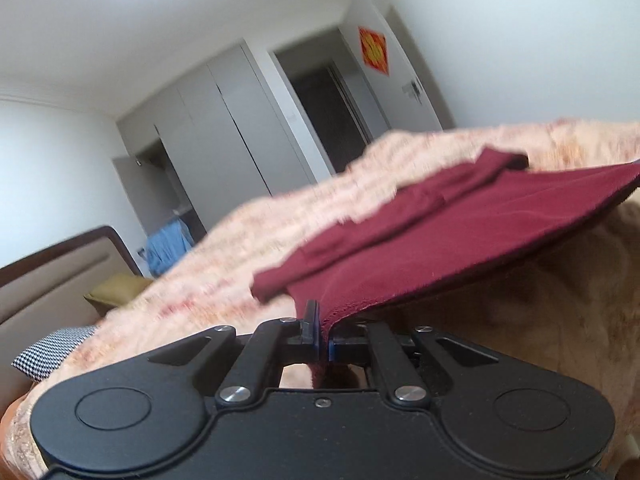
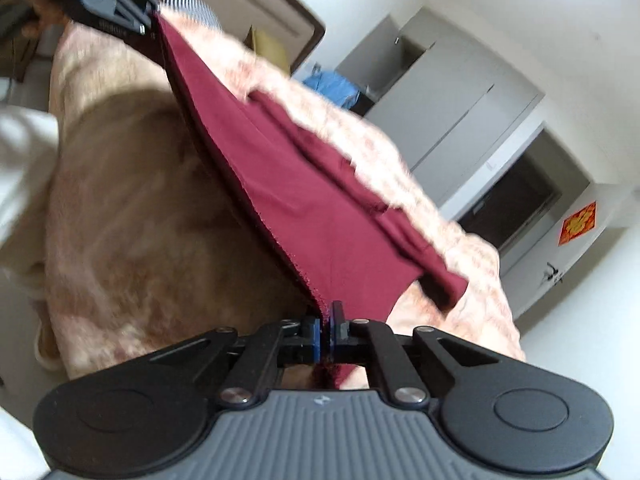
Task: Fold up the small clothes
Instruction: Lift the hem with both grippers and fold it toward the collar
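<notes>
A dark red garment (image 1: 460, 224) lies partly on a fluffy peach blanket (image 1: 224, 252), its near hem lifted and stretched taut. My left gripper (image 1: 323, 330) is shut on one corner of the hem. My right gripper (image 2: 326, 328) is shut on the other corner of the same garment (image 2: 304, 184). In the right wrist view the left gripper (image 2: 154, 12) shows at the top left, holding the far end of the hem. The garment's far part is folded over itself with a sleeve end hanging loose.
The peach blanket (image 2: 132, 216) covers a bed with a brown headboard (image 1: 52, 272), an olive pillow (image 1: 116, 288) and a houndstooth pillow (image 1: 52, 350). Grey wardrobes (image 1: 224, 120), a dark doorway (image 1: 332, 112) and blue clothes (image 1: 166, 248) stand beyond.
</notes>
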Demonstrator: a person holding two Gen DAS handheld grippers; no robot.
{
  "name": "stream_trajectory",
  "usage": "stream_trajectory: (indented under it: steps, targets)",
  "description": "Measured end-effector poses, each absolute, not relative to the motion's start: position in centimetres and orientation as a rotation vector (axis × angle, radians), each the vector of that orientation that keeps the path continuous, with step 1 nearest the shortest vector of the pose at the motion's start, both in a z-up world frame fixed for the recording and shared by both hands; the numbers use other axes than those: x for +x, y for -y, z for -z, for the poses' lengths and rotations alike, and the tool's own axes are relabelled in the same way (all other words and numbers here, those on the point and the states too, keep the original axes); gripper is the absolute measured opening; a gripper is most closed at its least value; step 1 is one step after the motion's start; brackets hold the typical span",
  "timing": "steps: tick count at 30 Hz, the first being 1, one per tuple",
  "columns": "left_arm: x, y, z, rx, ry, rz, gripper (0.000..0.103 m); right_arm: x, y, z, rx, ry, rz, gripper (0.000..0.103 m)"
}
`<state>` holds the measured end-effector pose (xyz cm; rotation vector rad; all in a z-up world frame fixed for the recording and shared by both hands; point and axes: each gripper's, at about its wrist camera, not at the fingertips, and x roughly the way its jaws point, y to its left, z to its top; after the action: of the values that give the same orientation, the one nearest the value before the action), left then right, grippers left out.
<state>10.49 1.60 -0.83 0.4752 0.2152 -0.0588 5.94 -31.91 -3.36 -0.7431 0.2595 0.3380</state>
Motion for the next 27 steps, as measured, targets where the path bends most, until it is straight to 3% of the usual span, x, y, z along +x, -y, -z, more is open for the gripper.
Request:
stream_trajectory:
  steps: [6,14,22,27]
  targets:
    - [4.9,-2.1,-2.9,0.403,-0.255,0.147,0.003,1.7,34.9,-2.3,-0.612,-0.234,-0.414,0.004]
    - [0.1,-2.8,-6.4,0.362,-0.458,0.319,0.004,-4.1,37.4,-6.6,-0.603,-0.447,-0.624,0.004]
    - [10.6,-4.0,-9.2,0.225,-0.522,0.307,0.004,2.2,36.9,-7.9,-0.61,-0.362,-0.544,0.004]
    - [21.0,-3.5,-12.2,0.276,-0.568,0.31,0.005,11.4,37.2,-10.9,-0.577,-0.331,-0.49,0.004]
